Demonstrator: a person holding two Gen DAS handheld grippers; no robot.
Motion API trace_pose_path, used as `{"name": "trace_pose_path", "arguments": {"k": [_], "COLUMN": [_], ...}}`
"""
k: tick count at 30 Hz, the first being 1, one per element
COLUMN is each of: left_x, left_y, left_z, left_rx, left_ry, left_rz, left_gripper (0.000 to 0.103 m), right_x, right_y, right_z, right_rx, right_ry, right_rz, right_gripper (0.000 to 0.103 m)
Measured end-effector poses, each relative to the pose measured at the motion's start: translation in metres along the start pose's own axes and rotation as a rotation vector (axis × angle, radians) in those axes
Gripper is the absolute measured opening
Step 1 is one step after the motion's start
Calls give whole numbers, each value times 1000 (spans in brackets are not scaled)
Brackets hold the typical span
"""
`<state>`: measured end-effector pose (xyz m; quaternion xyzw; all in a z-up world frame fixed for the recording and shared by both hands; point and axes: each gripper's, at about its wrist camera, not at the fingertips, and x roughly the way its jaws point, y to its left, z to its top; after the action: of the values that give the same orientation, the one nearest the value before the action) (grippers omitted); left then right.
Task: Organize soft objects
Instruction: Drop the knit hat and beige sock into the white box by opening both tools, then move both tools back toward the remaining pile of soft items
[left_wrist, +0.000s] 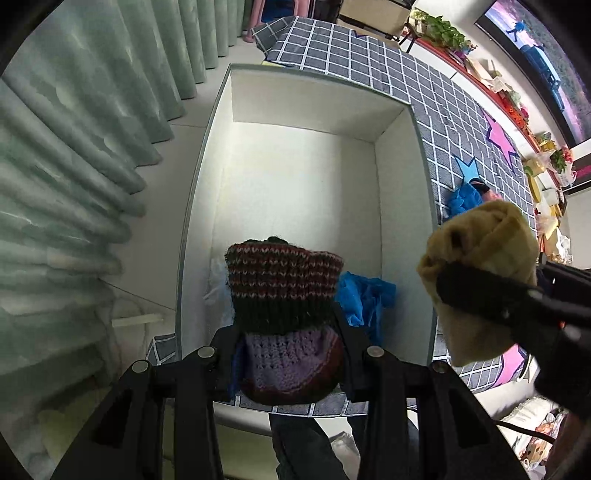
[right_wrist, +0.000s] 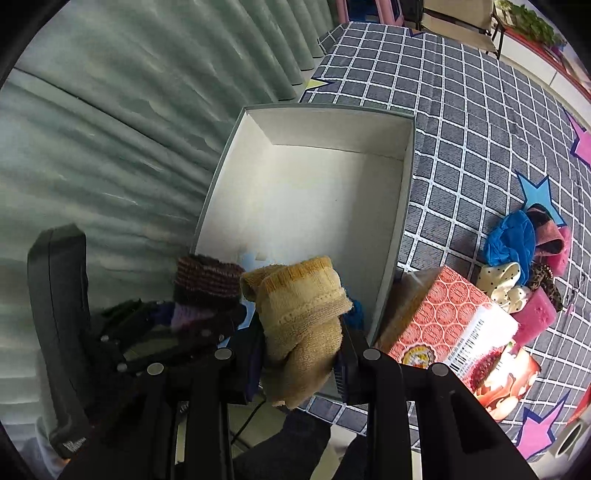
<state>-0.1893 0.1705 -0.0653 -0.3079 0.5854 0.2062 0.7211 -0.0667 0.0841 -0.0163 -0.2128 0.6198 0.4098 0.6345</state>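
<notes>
The left gripper clamps a striped maroon-and-purple knitted sock above the near end of the open white cardboard box, apparently for dropping inside; the right gripper pinches a rolled tan sock just over the box's near right corner, likely bound there too.

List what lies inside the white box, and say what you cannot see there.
Inside the white box: a crumpled blue item near the front. Its floor beyond is bare. The knitted striped piece hides the front corner.
</notes>
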Motion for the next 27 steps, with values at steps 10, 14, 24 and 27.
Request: {"name": "trace_pose_path", "arguments": {"k": [10, 14, 24, 27], "left_x": [11, 13, 17, 17], "left_y": [-3, -4, -2, 0], "left_z": [2, 2, 5, 7], "left_rx": [-7, -4, -48, -67], "left_ry": [23, 35, 66, 53], "left_rz": [16, 27, -13, -36], "left_gripper": [45, 59, 103, 102], "right_x": [10, 11, 1, -4], "right_y": [-2, -1, -10, -15], "right_z": [7, 8, 10, 8], "right_rx": [4, 0, 20, 46], "right_ry": [11, 15, -23, -37], "right_rz": [-3, 14, 25, 33], "right_gripper": [33, 38, 83, 103]}}
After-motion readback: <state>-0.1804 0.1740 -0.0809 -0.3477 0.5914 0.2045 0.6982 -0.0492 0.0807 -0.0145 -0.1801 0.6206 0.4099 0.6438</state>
